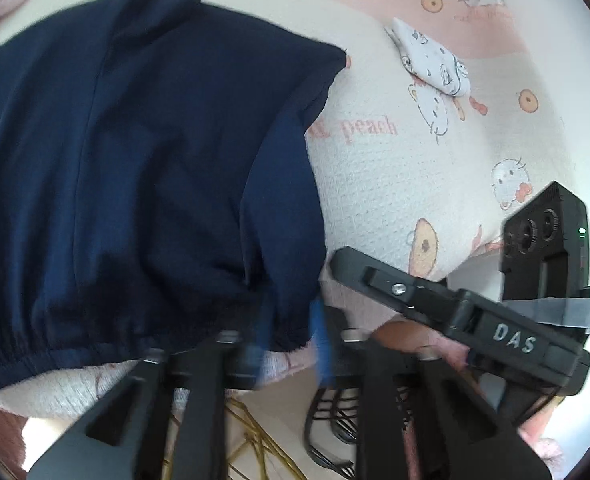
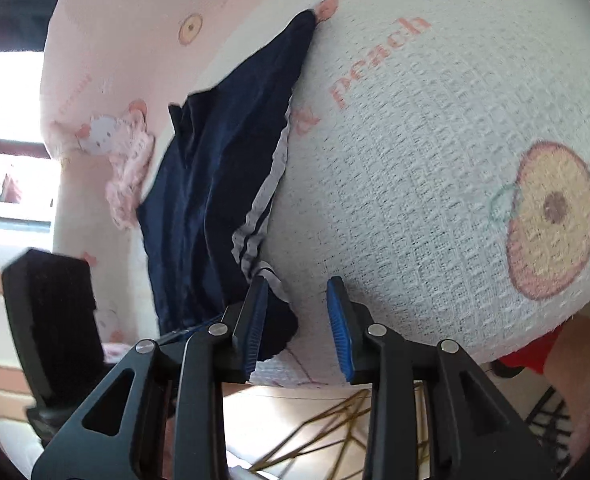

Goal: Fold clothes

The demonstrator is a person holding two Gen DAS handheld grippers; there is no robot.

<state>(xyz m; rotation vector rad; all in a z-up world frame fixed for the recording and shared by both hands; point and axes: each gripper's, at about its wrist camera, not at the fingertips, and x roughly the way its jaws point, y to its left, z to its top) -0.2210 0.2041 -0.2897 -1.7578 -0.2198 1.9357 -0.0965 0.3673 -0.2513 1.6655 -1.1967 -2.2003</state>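
Observation:
A navy garment [image 1: 155,160] with a gathered elastic waistband lies spread on the printed blanket [image 1: 395,184]. My left gripper [image 1: 293,344] is at the waistband's near corner, and its blurred blue pads pinch the cloth there. In the right wrist view the same garment [image 2: 215,160] shows white side stripes. My right gripper [image 2: 297,324] stands open at the striped corner. Cloth rests against the left pad [image 2: 255,320], while the right pad [image 2: 339,332] is clear of it. From the left wrist view, the right gripper [image 1: 347,268] reaches in just right of the garment.
A small folded white printed cloth [image 1: 435,60] lies farther back on the blanket. The bed edge runs just under both grippers, with a gold wire frame [image 2: 335,420] and a black wire basket [image 1: 335,412] on the floor below. A red sleeve [image 2: 535,356] shows at the right.

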